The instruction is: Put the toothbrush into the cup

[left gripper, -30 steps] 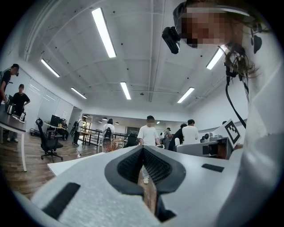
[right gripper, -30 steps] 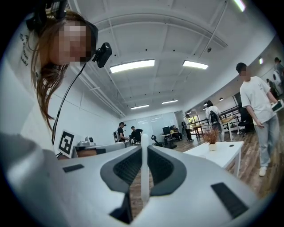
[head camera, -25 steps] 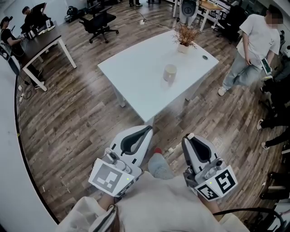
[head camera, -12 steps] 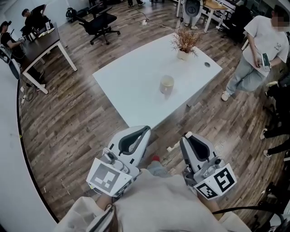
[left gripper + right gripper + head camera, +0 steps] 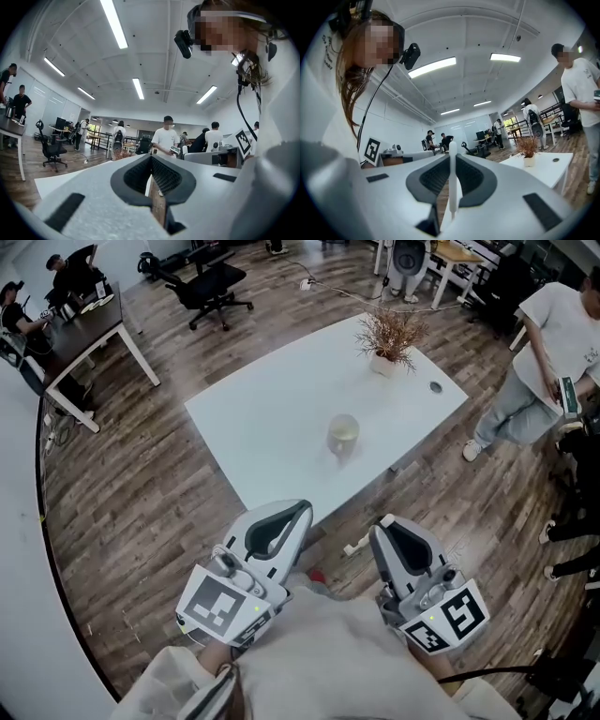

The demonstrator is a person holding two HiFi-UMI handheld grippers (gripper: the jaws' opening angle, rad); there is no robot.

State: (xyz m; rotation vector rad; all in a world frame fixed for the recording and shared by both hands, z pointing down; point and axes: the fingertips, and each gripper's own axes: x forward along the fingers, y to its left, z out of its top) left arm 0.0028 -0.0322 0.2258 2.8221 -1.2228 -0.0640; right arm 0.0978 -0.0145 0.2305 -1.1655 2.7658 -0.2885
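A pale cup (image 5: 343,433) stands upright near the front edge of the white table (image 5: 262,399), some way ahead of both grippers. My right gripper (image 5: 383,525) is held low over the wooden floor, shut on a thin white toothbrush (image 5: 452,187). The toothbrush runs upright between the pads in the right gripper view, past the tips of the right gripper (image 5: 452,174). My left gripper (image 5: 302,508) is beside it at the same height. In the left gripper view the left gripper (image 5: 151,177) is shut, with only a narrow slit and nothing in it. Neither gripper is over the table.
A dried plant in a white pot (image 5: 388,338) stands at the table's far end, next to a cable hole (image 5: 435,386). A person in a white shirt (image 5: 553,343) stands at the right. A black office chair (image 5: 211,287) and a dark desk (image 5: 80,329) are behind at the left.
The table and cup have come nearer and lower in the head view as I walk forward. Both grippers keep the same pose and grip.
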